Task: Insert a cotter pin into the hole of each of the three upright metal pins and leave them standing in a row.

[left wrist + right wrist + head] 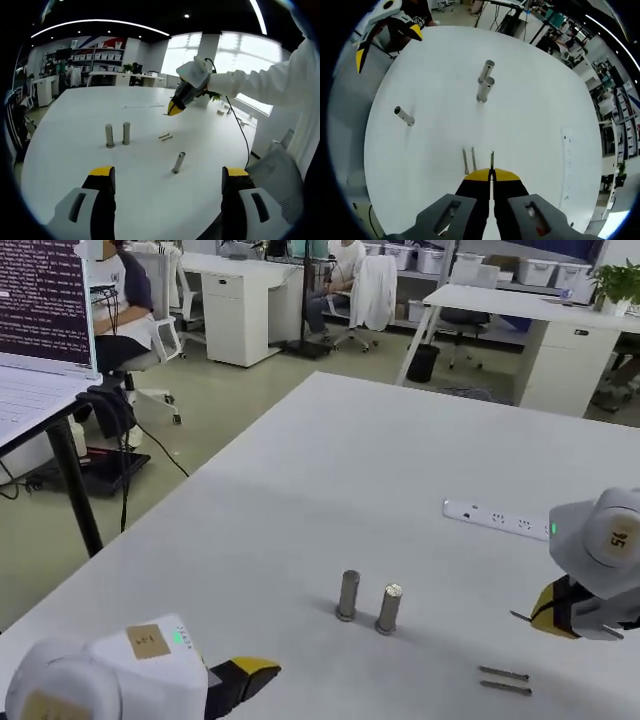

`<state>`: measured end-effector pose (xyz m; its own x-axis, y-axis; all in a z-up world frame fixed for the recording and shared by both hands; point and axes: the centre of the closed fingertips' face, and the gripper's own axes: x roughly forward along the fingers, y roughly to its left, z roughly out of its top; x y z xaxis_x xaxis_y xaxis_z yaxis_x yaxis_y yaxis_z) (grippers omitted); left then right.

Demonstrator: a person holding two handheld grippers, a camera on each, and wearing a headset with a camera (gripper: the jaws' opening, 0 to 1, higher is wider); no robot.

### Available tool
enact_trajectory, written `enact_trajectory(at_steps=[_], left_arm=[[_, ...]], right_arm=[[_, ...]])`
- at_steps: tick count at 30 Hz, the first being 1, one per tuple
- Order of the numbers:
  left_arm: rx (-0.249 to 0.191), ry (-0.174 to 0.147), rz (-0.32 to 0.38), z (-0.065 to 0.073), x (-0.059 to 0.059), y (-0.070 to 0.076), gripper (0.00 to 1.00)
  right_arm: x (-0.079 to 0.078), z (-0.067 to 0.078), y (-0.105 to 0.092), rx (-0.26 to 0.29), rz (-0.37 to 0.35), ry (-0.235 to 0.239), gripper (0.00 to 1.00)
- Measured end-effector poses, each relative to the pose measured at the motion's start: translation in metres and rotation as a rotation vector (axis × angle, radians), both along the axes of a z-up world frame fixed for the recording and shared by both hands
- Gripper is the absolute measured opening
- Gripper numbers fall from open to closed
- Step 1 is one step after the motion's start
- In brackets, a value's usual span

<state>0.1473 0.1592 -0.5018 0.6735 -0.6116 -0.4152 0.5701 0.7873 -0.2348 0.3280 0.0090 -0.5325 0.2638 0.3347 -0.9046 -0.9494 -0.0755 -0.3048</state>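
1. My yellow-tipped left fingers [102,180] are spread wide and empty over the white tabletop [300,470].
2. Just ahead of them, one grey steel cylinder pin [178,162] stands alone.
3. Two more grey steel pins [347,595] stand upright, side by side.
4. Two spare thin cotter pins [503,673] lie flat.
5. My right fingers [477,190] pinch a thin wire cotter pin [492,159], its long axis aimed at that pair, with nothing between.

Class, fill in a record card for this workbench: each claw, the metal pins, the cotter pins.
left claw: open, holding nothing
right claw: shut on one cotter pin
upright metal pins: two, side by side on the table
third metal pin: apart from them, nearer the left claw
loose cotter pins: two, lying together near the right claw
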Motion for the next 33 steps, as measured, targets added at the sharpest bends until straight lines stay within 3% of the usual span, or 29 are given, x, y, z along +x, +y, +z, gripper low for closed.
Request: enact_trajectory(at_steps=[3, 7, 9, 15, 25, 33], left_arm=[[0.001, 0.006, 0.001, 0.001, 0.002, 0.001, 0.80], [0.005, -0.004, 0.002, 0.002, 0.005, 0.000, 0.80], [0.004, -0.011, 0.007, 0.003, 0.007, 0.001, 0.79], [-0.009, -0.006, 0.004, 0.004, 0.011, 0.000, 0.77], [-0.019, -0.008, 0.007, 0.008, 0.027, -0.003, 0.71], [-0.056, -0.020, -0.018, 0.017, 0.037, -0.013, 0.60]], right_arm=[[-0.008, 0.006, 0.001, 0.010, 0.020, -0.026, 0.00], [-0.020, 0.014, 0.005, 0.039, 0.046, -0.045, 0.00], [-0.025, 0.019, 0.006, 0.040, 0.067, -0.085, 0.00], [-0.037, 0.033, 0.011, 0.073, 0.088, -0.147, 0.00], [-0.057, 0.049, 0.017, 0.118, 0.096, -0.223, 0.00], [-0.070, 0.066, 0.025, 0.184, 0.091, -0.299, 0.00]])
